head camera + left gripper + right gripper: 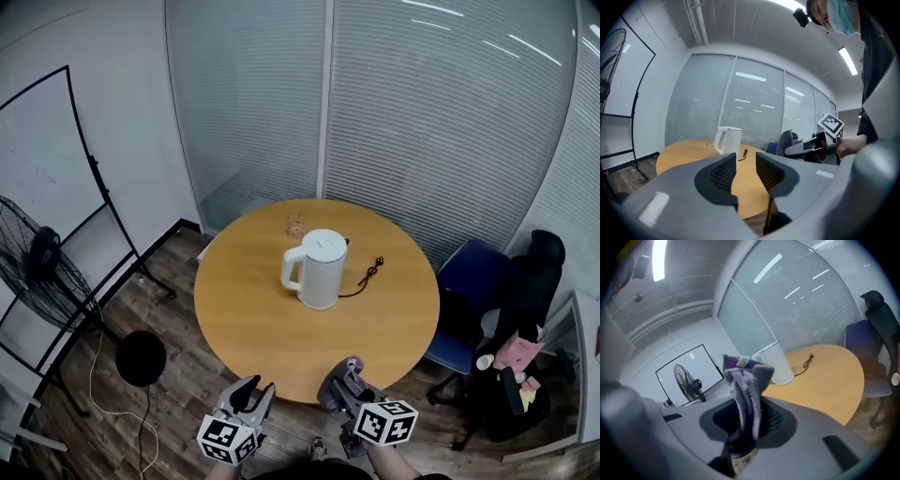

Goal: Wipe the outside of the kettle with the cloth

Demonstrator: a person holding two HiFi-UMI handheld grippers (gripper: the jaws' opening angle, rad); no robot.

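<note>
A white kettle (319, 268) stands upright near the middle of the round wooden table (253, 328), its handle to the left; it also shows far ahead as the kettle (728, 139) and the kettle (773, 363). My right gripper (343, 382) hovers at the table's near edge, shut on a grey and purple cloth (746, 399) that stands up between its jaws. My left gripper (255, 395) is beside it, just off the near edge, open with nothing between its fingers (723, 172). Both grippers are well short of the kettle.
A black cord (366, 276) lies right of the kettle and a small patterned object (294, 224) behind it. A blue chair (473, 300) and a black chair with bags (525, 328) stand at the right. A standing fan (42, 272) and a whiteboard frame (56, 159) are at the left.
</note>
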